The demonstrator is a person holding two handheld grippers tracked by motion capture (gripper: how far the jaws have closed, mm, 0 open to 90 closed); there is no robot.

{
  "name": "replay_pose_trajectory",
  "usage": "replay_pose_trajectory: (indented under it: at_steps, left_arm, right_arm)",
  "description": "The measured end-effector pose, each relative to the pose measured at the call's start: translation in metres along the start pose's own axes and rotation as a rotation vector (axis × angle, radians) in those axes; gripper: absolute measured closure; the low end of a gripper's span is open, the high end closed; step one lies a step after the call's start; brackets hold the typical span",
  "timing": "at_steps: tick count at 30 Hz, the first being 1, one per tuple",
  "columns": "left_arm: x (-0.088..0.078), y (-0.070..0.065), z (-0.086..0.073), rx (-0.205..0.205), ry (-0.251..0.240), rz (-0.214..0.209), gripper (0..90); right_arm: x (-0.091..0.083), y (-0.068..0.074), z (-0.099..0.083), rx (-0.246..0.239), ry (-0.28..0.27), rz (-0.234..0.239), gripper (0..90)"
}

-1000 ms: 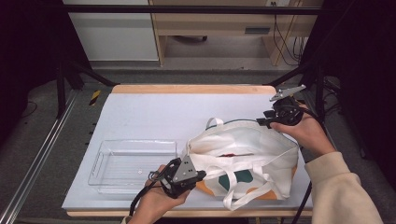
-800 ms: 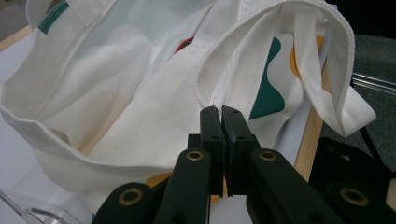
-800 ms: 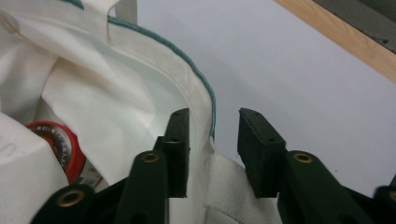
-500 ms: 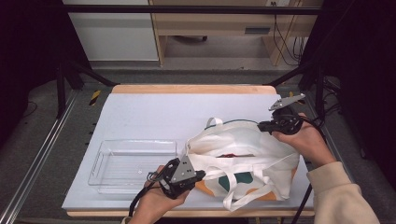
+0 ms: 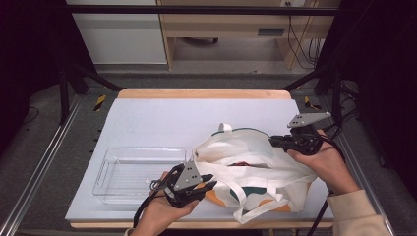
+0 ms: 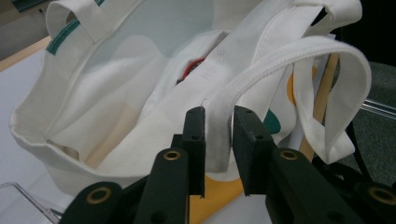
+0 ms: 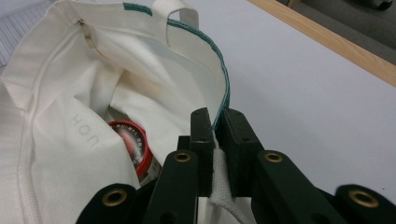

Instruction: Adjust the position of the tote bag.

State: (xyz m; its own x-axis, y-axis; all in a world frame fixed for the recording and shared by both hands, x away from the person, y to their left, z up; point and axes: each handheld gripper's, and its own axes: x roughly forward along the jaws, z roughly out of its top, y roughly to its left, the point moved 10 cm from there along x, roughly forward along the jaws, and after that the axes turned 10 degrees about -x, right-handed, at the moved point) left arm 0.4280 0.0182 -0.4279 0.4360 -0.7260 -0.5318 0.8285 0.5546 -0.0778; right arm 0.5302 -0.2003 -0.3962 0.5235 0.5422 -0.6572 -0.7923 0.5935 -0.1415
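A white tote bag [image 5: 255, 162] with green trim and orange and green prints lies at the table's near right, mouth open. Inside it sits a red-lidded container [image 7: 133, 140]. My right gripper [image 5: 271, 141] is at the bag's far right edge; its jaws have just closed and now pinch the green-trimmed rim [image 7: 224, 70]. My left gripper [image 5: 210, 181] is at the bag's near left side. Its jaws have just been opening, and a white strap [image 6: 289, 58] runs loosely through the gap between them.
A clear plastic tray [image 5: 137, 167] stands on the table's near left, beside the left hand. The white tabletop [image 5: 172, 118] stretches bare behind the bag to a wooden back edge. Dark frame posts flank the table.
My right hand has drawn nearer to me and its jaws have closed on the bag's rim. My left gripper's jaws have parted around the strap; that hand has stayed in place.
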Motion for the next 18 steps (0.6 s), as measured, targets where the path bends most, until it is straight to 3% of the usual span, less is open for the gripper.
replay_pose_trajectory:
  at_steps: [4, 10, 15, 18]
  left_arm:
    - [-0.007, -0.003, 0.002, 0.014, -0.007, 0.008, 66.2]
    - [-0.017, 0.004, 0.016, 0.015, -0.044, 0.035, 65.7]
    - [-0.004, 0.010, 0.031, 0.026, -0.033, 0.053, 65.5]
    - [0.009, 0.006, 0.029, 0.038, -0.006, 0.046, 65.5]
  right_arm:
    - [-0.002, 0.001, -0.001, -0.002, -0.013, -0.003, 83.2]
    - [-0.001, 0.002, -0.001, -0.004, -0.013, -0.001, 83.1]
    - [-0.003, 0.006, -0.001, -0.008, -0.021, 0.000, 83.2]
    - [-0.004, 0.007, -0.001, -0.013, -0.028, 0.001, 83.2]
